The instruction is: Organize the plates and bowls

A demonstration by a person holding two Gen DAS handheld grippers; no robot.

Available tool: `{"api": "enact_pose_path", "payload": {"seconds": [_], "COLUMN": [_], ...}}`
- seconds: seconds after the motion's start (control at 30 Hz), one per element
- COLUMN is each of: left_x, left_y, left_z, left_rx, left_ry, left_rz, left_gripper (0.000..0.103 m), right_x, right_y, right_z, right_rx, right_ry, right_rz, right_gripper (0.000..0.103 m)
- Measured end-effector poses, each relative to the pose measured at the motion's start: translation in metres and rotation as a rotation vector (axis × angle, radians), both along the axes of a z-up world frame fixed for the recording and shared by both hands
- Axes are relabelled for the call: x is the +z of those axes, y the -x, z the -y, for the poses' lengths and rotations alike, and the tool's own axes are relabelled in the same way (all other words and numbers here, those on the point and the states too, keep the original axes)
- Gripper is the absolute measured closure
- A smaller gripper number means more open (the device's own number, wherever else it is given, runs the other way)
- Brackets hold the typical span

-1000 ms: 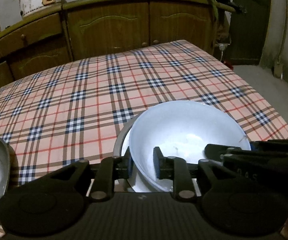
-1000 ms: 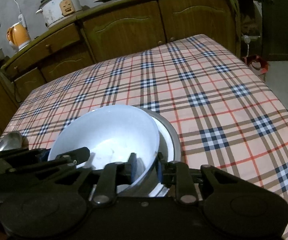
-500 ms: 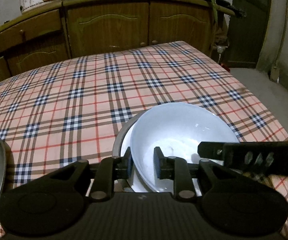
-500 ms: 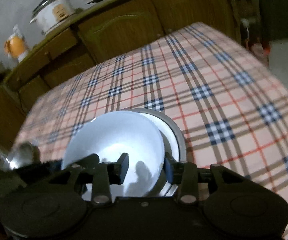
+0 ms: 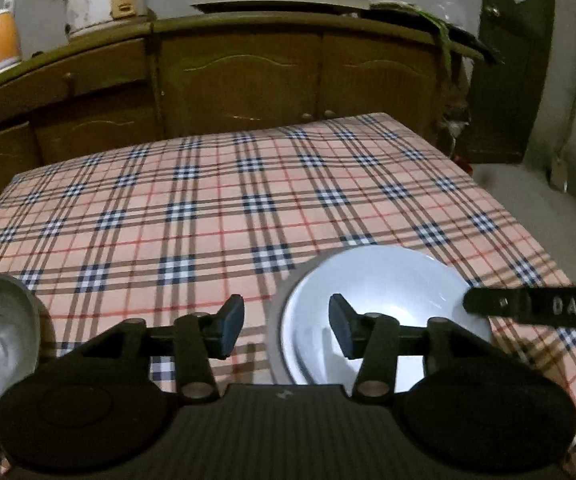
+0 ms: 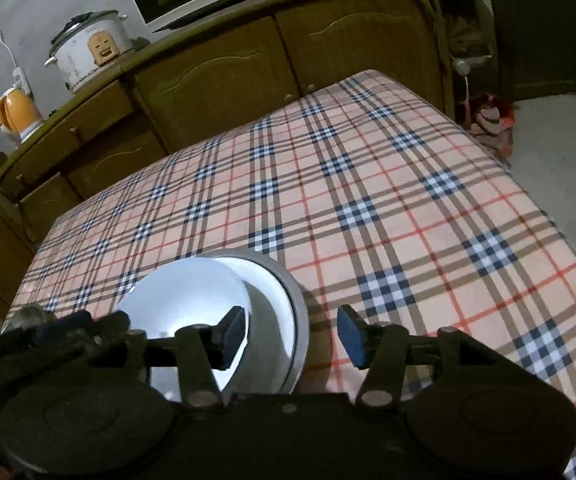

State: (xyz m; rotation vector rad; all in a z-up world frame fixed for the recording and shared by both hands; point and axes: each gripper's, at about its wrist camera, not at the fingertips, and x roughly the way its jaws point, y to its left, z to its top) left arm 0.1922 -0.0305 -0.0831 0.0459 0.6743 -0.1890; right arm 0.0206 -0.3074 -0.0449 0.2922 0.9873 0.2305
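Left gripper [image 5: 284, 328] and right gripper [image 6: 291, 332] jaws just opened, both empty: white bowl [image 5: 384, 300] released, nested in the metal one [image 6: 294, 300].

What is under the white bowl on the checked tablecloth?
The white bowl sits inside a wider grey metal dish; its rim shows around the bowl. The dish's bottom is covered by the bowl, so whether anything lies there cannot be seen.

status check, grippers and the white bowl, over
Left gripper, right gripper just opened, both empty. White bowl sits nested in metal dish. Nothing in the way.
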Motion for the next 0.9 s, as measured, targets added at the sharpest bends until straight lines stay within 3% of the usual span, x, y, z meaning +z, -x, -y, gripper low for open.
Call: {"api": "enact_pose_path", "payload": {"seconds": [0.1,0.17,0.3,0.43,0.83,0.9], "left_x": [-0.002,-0.006,-0.011,-0.017,-0.036,-0.037], "left_y": [-0.005,-0.009,-0.013,-0.018,-0.033,-0.035], "left_z": [-0.006,-0.007,-0.005,-0.002,0.009,0.010], "left_rx": [0.025,0.033,0.026,0.006,-0.062,-0.081], "left_ry": [0.009,0.010,-0.001,-0.022,-0.043,-0.032], "left_rz": [-0.018,-0.038,-0.055,-0.067,-0.098,-0.094], "left_gripper": [0.047,0.043,0.032,0.027,0.020,0.022], "right_x": [-0.004,-0.006,-0.012,-0.020,-0.047,-0.050], "right_y": [0.000,0.000,-0.002,-0.005,-0.011,-0.012], "right_z": [-0.001,-0.003,-0.005,-0.008,-0.013,-0.015], "right_rx": [-0.001,0.001,0.006,0.010,0.041,0.058], "right_ry": [-0.018,-0.016,-0.028,-0.026,-0.078,-0.111], "right_rz": [-0.008,-0.007,-0.017,-0.026,-0.065,-0.067], "right_gripper": [0.039,0.033,0.032,0.032,0.032,0.039]}}
